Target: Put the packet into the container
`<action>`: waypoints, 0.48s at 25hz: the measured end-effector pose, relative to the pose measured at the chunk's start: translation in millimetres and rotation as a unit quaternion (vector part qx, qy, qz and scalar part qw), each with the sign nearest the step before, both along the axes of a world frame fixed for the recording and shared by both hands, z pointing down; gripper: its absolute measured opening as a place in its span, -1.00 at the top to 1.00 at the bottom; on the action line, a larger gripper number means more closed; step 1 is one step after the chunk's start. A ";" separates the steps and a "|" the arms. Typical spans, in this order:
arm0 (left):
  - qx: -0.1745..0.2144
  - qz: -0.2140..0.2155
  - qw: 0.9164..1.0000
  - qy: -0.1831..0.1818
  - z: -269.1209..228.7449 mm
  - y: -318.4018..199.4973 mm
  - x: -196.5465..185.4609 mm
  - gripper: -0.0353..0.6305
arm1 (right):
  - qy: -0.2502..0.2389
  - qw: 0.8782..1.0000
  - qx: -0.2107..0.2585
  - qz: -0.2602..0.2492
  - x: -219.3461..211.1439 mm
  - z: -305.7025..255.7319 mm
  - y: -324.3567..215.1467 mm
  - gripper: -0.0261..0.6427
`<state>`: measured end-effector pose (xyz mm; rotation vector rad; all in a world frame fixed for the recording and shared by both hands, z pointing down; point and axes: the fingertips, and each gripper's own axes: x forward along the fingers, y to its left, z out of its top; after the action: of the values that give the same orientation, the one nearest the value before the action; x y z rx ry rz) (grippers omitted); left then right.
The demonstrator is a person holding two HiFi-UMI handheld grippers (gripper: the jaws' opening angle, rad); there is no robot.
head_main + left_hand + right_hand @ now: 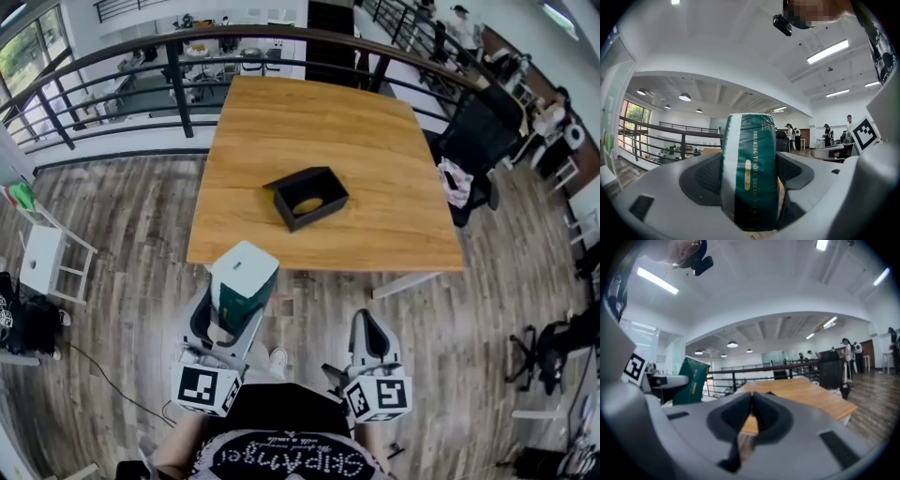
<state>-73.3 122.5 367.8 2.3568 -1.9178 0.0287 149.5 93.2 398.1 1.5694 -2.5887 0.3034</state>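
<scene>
So we're at the carry stage here. The left gripper (230, 305) is clamped on a green-and-white packet (244, 279), which stands upright between the jaws with the pads pressing on both sides. It's held low near the person's body, short of the table's near edge and not over the wooden table (309, 122) yet.

The black container (319, 214) sits open around the middle of the table, well apart from the packet. There's something yellowish (307, 204) already in the bottom, can't tell what.

The right gripper (369, 323) has its jaws pressed together with nothing between them. It's just hanging by the person's side and looks like a spare for this one.

My guess for the next move: reach the left one forward over the table edge, get the packet above the container's opening, lower it, then let go. The opening doesn't look much bigger than the packet, so lining it up probably matters.

Nothing's really in the way, as the tabletop between the edge and the box is bare. A black office chair (473, 141) sits off the right corner, a railing (178, 84) runs behind, and a white stool (42, 261) stands far left.
</scene>
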 end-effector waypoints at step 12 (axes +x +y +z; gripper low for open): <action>-0.002 -0.010 1.000 0.005 3.9 -7.1 -4.8 -0.21 | 0.001 1.000 -0.013 -0.006 -4.2 9.2 -9.7 0.82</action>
<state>-78.1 115.4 371.7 2.3291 -1.9348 0.0186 145.3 83.5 407.3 1.5449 -2.5805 0.3335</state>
